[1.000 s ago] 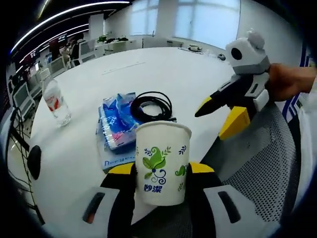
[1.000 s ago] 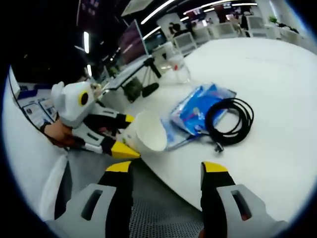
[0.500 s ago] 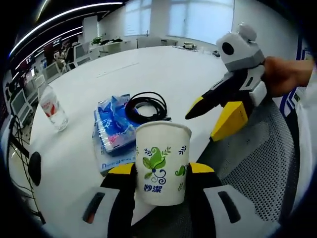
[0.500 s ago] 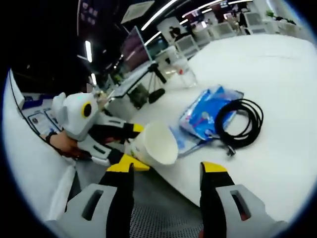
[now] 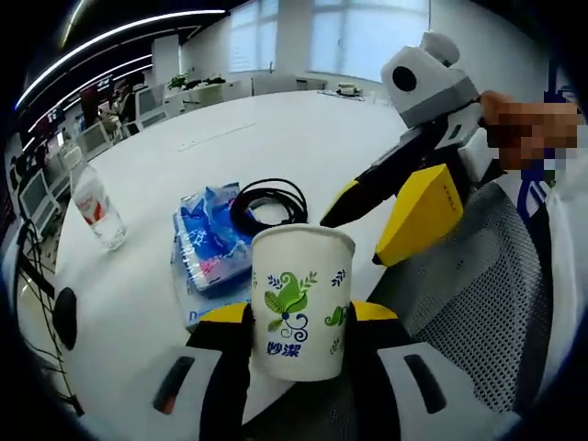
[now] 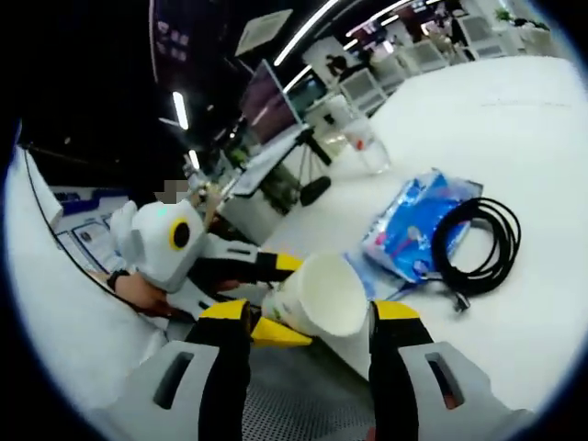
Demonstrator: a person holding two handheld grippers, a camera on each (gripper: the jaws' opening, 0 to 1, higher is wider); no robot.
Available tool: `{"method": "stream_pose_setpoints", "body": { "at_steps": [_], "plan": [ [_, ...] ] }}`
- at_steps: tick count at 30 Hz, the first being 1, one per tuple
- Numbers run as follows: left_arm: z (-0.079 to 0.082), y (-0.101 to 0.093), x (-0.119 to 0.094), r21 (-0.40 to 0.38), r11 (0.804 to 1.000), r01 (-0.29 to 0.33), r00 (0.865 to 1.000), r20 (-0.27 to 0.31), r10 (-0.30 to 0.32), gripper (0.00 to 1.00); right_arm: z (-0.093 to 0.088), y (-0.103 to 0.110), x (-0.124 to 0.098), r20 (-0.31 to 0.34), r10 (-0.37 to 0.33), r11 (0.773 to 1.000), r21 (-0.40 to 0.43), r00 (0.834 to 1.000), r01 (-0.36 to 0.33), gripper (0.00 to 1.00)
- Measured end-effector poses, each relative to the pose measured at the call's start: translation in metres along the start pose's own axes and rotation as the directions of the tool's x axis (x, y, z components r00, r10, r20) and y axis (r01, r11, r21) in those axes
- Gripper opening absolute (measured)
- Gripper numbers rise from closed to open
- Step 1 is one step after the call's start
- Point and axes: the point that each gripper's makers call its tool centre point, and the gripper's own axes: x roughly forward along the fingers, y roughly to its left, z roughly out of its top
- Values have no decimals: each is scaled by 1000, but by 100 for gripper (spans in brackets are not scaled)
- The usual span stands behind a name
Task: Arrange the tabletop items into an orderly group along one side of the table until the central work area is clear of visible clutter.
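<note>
Cup (image 5: 301, 303) printed with a green leaf motif and the characters 妙洁 is sitting upright, clamped by the left hand-held gripper (image 5: 299, 317) over the near table (image 5: 303, 138) edge. The right hand-held gripper (image 5: 367, 225), jaws gaping wide and holding nothing, is hovering just beside its rim, with blue packet (image 5: 209, 241) and black cable coil (image 5: 268, 200) lying beyond toward the middle, and water bottle (image 5: 99, 200) farthest.

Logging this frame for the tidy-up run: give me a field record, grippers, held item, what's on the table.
left gripper: shut on paper cup, held upright
right gripper: open, nothing between its jaws, close to the cup's rim
table: white
blue packet: flat on table, beyond the cup
black cable: coiled, overlapping the packet's edge
water bottle: upright, apart from the packet
mesh chair: beside the table edge
</note>
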Motion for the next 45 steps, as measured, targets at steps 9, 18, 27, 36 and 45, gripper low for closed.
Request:
{"method": "stream_pose_setpoints", "body": {
  "at_steps": [9,18,27,36,45],
  "plan": [
    [2,-7,1,67,998,17,1000,-3,-17,40,-2,7,9,-36,48,999,-11,998,-49,46],
    [3,-17,1,114,992,54,998,6,-55,40,-5,15,21,-68,74,997,-26,995,-76,29],
    [2,-19,3,141,987,75,997,5,-76,40,-11,27,33,-112,76,995,-62,991,-83,2],
    [-3,-18,3,132,989,73,997,6,-75,41,-16,25,37,-133,17,994,-103,991,-31,1],
    [-5,-13,2,132,990,54,998,17,-57,41,-16,22,39,-142,-13,990,-138,990,-6,0]
  ]
}}
